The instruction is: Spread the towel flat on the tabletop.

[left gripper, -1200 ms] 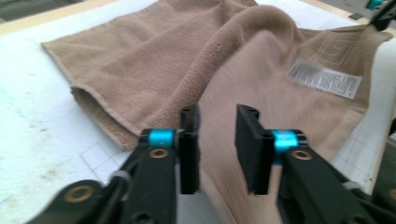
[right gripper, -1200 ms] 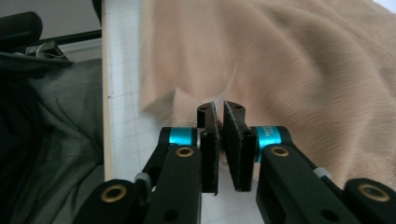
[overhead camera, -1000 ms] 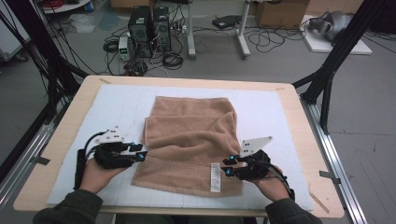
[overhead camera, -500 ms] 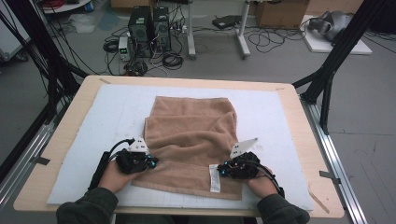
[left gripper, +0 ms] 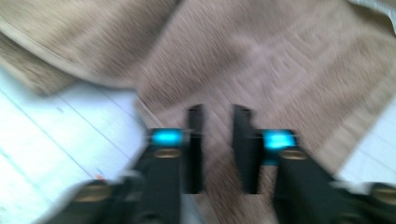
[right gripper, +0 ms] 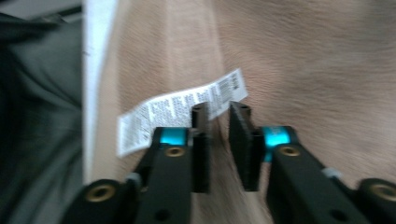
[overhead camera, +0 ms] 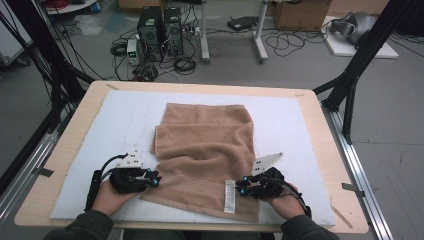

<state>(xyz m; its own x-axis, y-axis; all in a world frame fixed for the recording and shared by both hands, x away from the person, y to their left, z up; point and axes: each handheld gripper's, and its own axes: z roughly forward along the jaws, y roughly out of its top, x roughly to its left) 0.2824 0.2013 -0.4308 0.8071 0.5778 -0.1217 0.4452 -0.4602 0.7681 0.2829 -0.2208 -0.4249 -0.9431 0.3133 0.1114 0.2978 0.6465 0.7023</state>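
Two hand-held grippers, left (overhead camera: pixel 156 180) and right (overhead camera: pixel 239 188), jaws just parted, nothing gripped, over brown towel (overhead camera: pixel 202 150)

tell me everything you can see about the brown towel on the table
The towel is tan-brown terry cloth, soft and looped in texture, lying partly folded on the white mat: a folded-over layer sits on its upper part, with a flat single layer toward the person. A white care label with small print lies near its near edge. It is rumpled, not squared. The left gripper is at its near-left edge and the right gripper by the label; both sets of jaws stand slightly apart over the cloth, having just been opening.
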